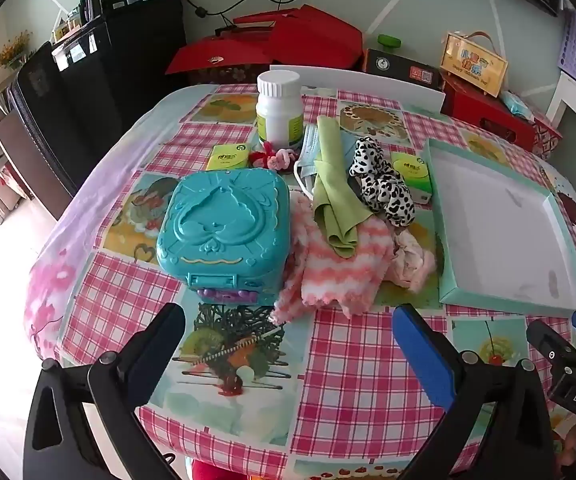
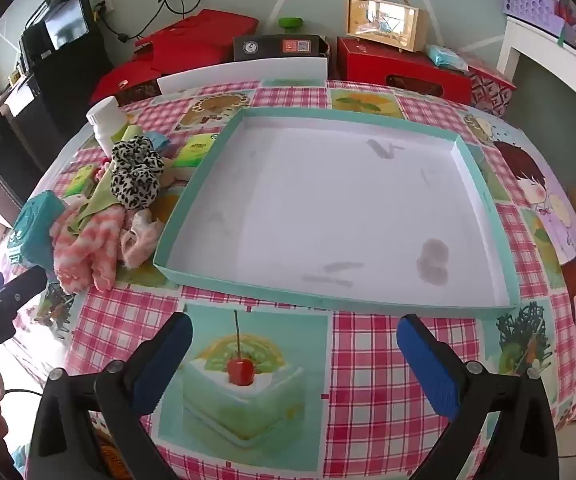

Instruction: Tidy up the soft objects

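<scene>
I hold 2 grippers above a round table (image 1: 351, 380) covered in a pink checked cloth with dessert pictures. My left gripper (image 1: 288, 344) has its jaws spread as wide as they go, with nothing between them; it hangs over bare cloth at the near edge. My right gripper (image 2: 293, 348) is spread just as wide and also holds nothing, hovering over a printed slice of cake just in front of the tray.

The soft things lie in 1 heap near the middle of the table. A pink and white fuzzy cloth (image 1: 335, 264) is at the bottom, nearest me. A green cloth (image 1: 333, 196) is draped over it. A black and white spotted scrunchie (image 1: 383, 184) lies on the heap's right side, and a pale pink fabric piece (image 1: 411, 260) touches the fuzzy cloth on the right. A blue face mask (image 1: 311, 152) pokes out behind the green cloth.

A teal plastic case (image 1: 224, 232), lid shut, touches the heap's left side. A white bottle (image 1: 280, 108) stands upright behind the heap. A shallow teal-rimmed tray (image 2: 483, 184) with a white floor sits just right of the heap, with nothing in it.
</scene>
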Action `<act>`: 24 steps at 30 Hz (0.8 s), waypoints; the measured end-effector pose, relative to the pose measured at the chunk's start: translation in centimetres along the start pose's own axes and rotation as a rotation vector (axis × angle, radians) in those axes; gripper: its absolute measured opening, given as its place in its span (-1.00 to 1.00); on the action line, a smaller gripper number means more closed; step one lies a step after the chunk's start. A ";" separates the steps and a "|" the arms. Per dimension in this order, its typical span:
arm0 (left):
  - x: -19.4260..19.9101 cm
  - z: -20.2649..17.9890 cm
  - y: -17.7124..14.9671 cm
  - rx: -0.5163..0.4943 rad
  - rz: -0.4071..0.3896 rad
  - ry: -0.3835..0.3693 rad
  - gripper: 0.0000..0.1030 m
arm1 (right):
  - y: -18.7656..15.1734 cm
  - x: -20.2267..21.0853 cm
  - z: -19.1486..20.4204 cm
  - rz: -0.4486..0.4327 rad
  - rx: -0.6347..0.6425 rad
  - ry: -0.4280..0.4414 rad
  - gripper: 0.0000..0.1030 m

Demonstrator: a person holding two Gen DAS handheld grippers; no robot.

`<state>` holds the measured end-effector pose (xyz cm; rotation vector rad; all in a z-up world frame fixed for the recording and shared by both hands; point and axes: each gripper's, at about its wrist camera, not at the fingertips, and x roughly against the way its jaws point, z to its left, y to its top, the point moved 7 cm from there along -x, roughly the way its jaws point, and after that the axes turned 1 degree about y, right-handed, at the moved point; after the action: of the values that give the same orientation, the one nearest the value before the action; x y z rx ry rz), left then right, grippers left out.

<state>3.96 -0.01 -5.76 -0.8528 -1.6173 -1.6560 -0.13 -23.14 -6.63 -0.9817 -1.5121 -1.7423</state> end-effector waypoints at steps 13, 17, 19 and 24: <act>0.2 -0.2 -0.3 -0.004 0.004 -0.004 1.00 | 0.4 0.9 0.1 0.001 -0.009 -0.001 1.00; 0.1 -0.2 -0.3 -0.010 0.020 -0.001 1.00 | 0.5 1.0 0.3 -0.007 -0.005 0.000 1.00; 0.0 -0.1 -0.3 -0.010 0.025 -0.001 1.00 | 0.4 1.0 0.2 -0.012 -0.004 0.003 1.00; -0.1 -0.1 -0.4 -0.014 0.036 0.002 1.00 | 0.5 1.1 0.2 -0.014 -0.004 0.004 1.00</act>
<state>3.72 -0.13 -6.07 -0.8824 -1.5818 -1.6446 -0.28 -22.97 -5.40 -0.9713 -1.5170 -1.7572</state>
